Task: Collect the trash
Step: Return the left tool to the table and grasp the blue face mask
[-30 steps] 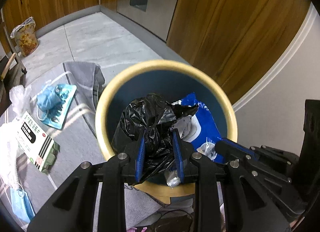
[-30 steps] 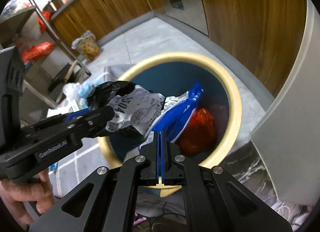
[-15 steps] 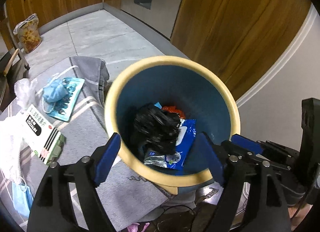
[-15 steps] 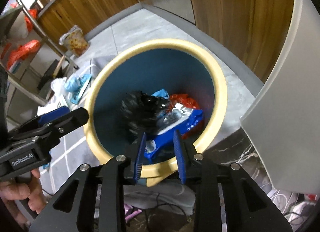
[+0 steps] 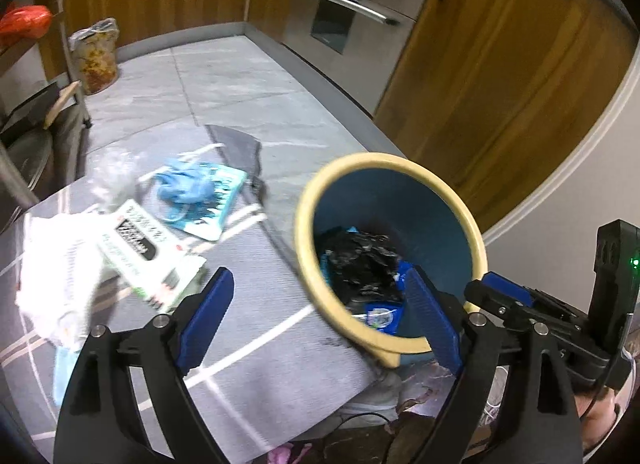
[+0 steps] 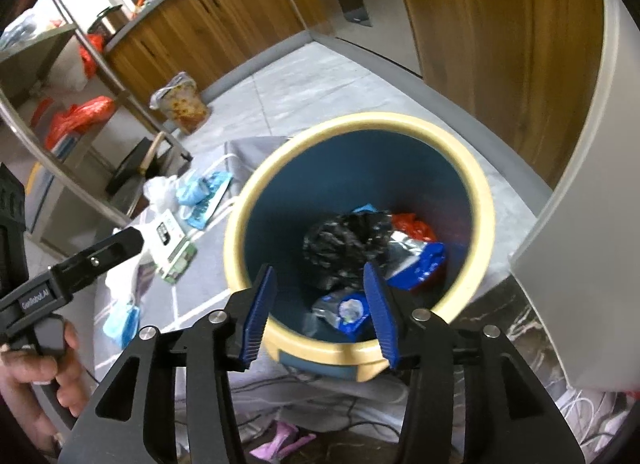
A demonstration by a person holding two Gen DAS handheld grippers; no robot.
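A blue bin with a cream rim (image 5: 306,220) (image 6: 486,200) stands beside the grey-cloth table. Inside lie a crumpled black bag (image 5: 362,260) (image 6: 340,242), a blue wrapper (image 6: 418,264) and red plastic (image 6: 412,224). On the cloth lie a white and green box (image 5: 146,252) (image 6: 170,242), a blue mask on a teal pack (image 5: 196,194) (image 6: 202,198) and white plastic (image 5: 60,272). My left gripper (image 5: 320,320) is open and empty, above the cloth's edge by the bin. My right gripper (image 6: 320,312) is open and empty over the bin's near rim.
Wooden cabinets (image 5: 492,76) and a steel oven (image 5: 344,16) line the far side. A snack bag (image 5: 96,56) stands on the grey floor. A metal rack (image 6: 80,168) holds red bags at left. A white wall (image 6: 580,184) is at right. Cables lie below the table (image 6: 320,388).
Both grippers let go: the black bag and blue wrapper dropped into the bin. Both jaws opened wider. Both grippers pulled back, and the left one swung left towards the table.
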